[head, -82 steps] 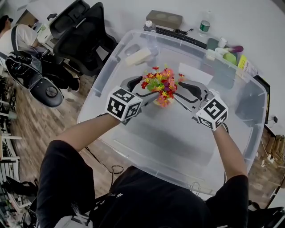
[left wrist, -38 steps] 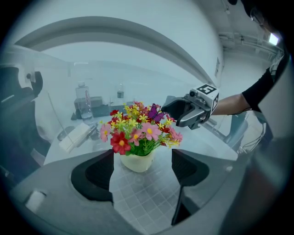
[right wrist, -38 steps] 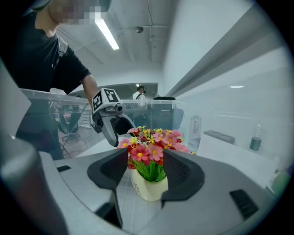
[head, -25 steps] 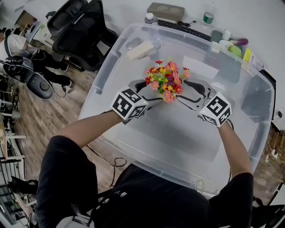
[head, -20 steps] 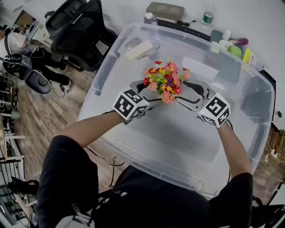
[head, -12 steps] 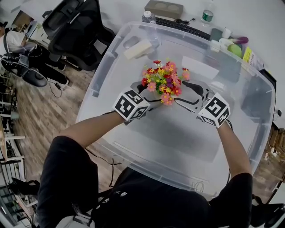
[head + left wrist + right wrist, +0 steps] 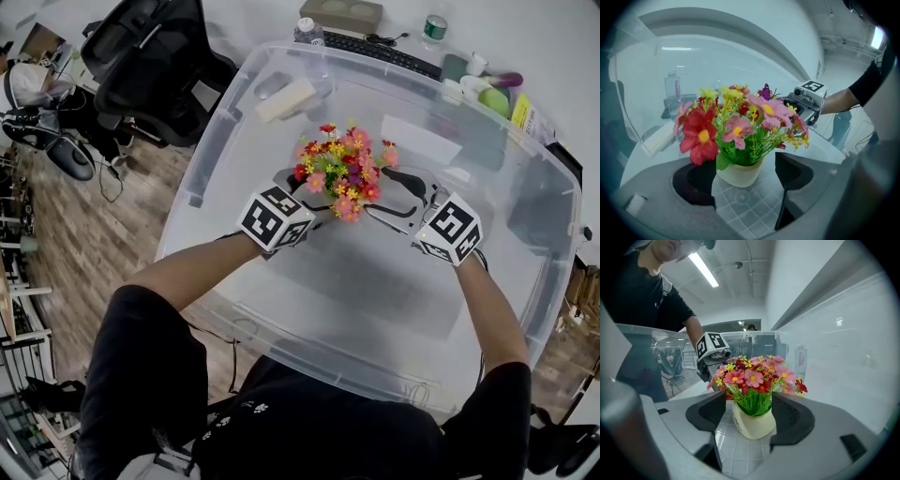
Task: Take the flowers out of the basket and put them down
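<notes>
The flower pot (image 7: 339, 174) stands on the clear bin (image 7: 375, 281) floor. The right claw (image 7: 382, 199), just opening, releases it. The left claw (image 7: 305, 194) brackets it loosely, likely steadying it.

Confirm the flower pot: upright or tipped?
Upright: the flower pot sits base-down on the clear bin floor, flowers pointing up.

Hidden and blurred
Head view: flowers (image 7: 341, 173) cover their pot (image 7: 752, 423). Left gripper view: bottle (image 7: 673, 93) label too blurred to read.
</notes>
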